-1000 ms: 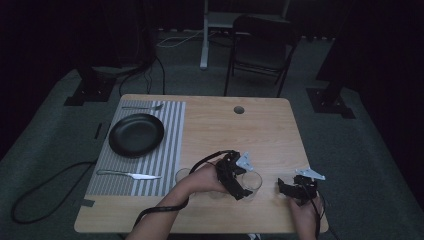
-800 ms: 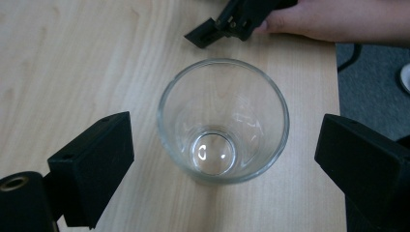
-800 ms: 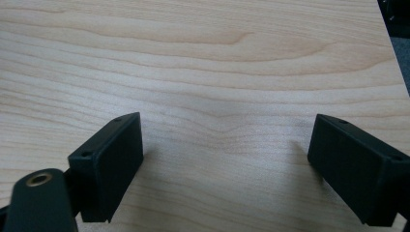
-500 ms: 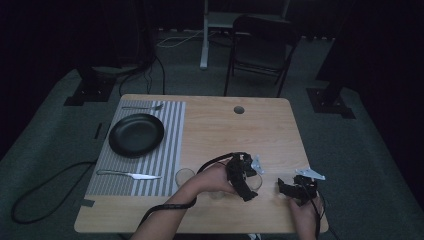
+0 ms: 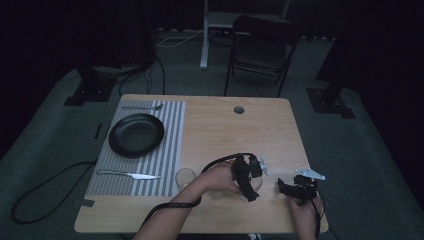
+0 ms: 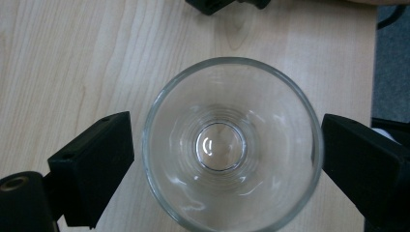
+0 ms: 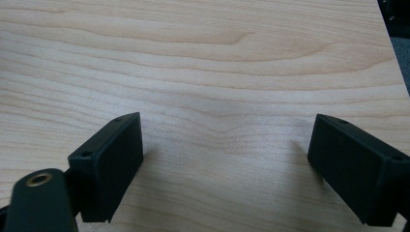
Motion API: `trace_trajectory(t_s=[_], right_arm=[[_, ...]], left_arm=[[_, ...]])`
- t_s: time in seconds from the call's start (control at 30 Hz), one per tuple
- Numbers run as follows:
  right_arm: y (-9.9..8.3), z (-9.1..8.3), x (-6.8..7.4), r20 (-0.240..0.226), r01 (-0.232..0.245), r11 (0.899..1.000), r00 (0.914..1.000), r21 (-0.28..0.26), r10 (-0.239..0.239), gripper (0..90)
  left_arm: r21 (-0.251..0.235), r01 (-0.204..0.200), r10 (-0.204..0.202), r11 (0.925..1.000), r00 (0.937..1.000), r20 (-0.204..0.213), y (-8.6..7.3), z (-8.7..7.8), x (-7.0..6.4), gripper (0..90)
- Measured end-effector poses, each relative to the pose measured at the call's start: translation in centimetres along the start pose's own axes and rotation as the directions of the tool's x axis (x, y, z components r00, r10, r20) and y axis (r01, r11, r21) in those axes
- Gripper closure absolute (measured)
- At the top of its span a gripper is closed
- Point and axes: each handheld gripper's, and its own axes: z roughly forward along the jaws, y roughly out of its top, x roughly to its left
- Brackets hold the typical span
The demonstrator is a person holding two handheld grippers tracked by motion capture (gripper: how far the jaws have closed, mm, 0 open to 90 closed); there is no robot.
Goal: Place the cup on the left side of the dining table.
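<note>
Clear drinking glass [image 6: 232, 145]: upright, empty, mouth up, round thick base visible through bowl, standing on pale wood table [image 6: 72, 58]. Sits between left gripper [image 6: 227, 159] jaws, one at 9 o'clock, one at 3 o'clock, narrow gap each side. Second glass [image 5: 184, 177] upright at striped placemat [image 5: 150, 150] edge.

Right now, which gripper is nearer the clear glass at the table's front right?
The left. The left gripper has its open jaws on either side of the glass, small gaps showing. The right gripper hovers farther right over bare table, jaws open and empty.
</note>
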Motion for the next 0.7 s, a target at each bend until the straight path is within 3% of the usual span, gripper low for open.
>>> trace_trajectory(t_s=[0.07, 0.27, 0.53, 0.7], right_arm=[[0.00, 0.00, 0.00, 0.000, 0.000, 1.000, 1.0000, 0.000, 0.000, 12.0], [0.00, 0.00, -0.01, 0.000, 0.001, 1.000, 1.0000, -0.001, -0.001, 12.0], [0.00, 0.01, 0.00, 0.001, 0.000, 1.000, 1.0000, -0.002, 0.000, 12.1], [0.00, 0.01, 0.00, 0.001, 0.000, 1.000, 1.0000, -0.002, 0.000, 12.3]], left_arm=[[0.015, 0.002, -0.002, 0.9999, 1.0000, 0.000, 0.12, 0.14, -0.01, 7.2], [0.048, 0.029, -0.029, 0.9985, 0.9996, -0.001, 0.38, 0.57, 0.13, 28.3], [0.092, 0.054, -0.054, 0.9943, 0.9985, 0.002, 0.86, 0.55, 0.27, 29.0], [0.092, 0.082, -0.081, 0.9924, 0.9966, -0.013, 0.94, 0.56, 0.36, 29.1]])
